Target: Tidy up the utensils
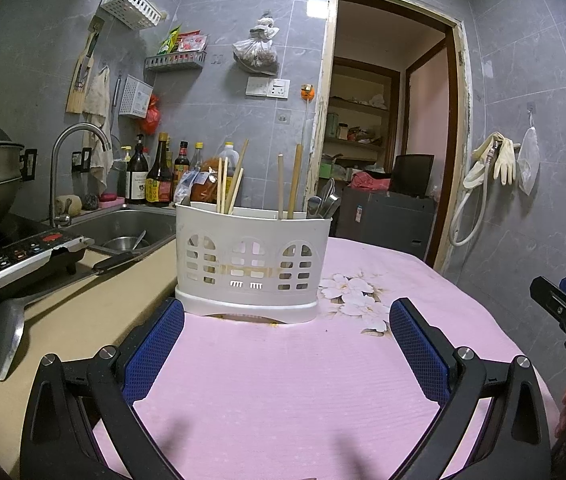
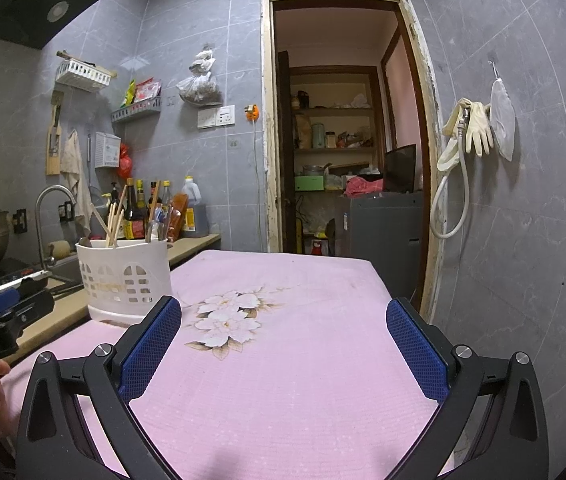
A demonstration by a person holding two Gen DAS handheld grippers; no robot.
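Pink cloth with a white flower print is covering the worktop (image 1: pixel 283 380), and a white plastic caddy (image 1: pixel 251 264) is standing on it at the edge nearest the sink (image 1: pixel 131 220). Chopsticks (image 1: pixel 229 184) and metal spoons (image 1: pixel 323 202) are sticking up from its compartments. The left gripper (image 1: pixel 287 344) is hovering just before the caddy, spread wide and holding nothing. The right gripper (image 2: pixel 283 344) is likewise hanging released over bare cloth, well apart from the caddy.
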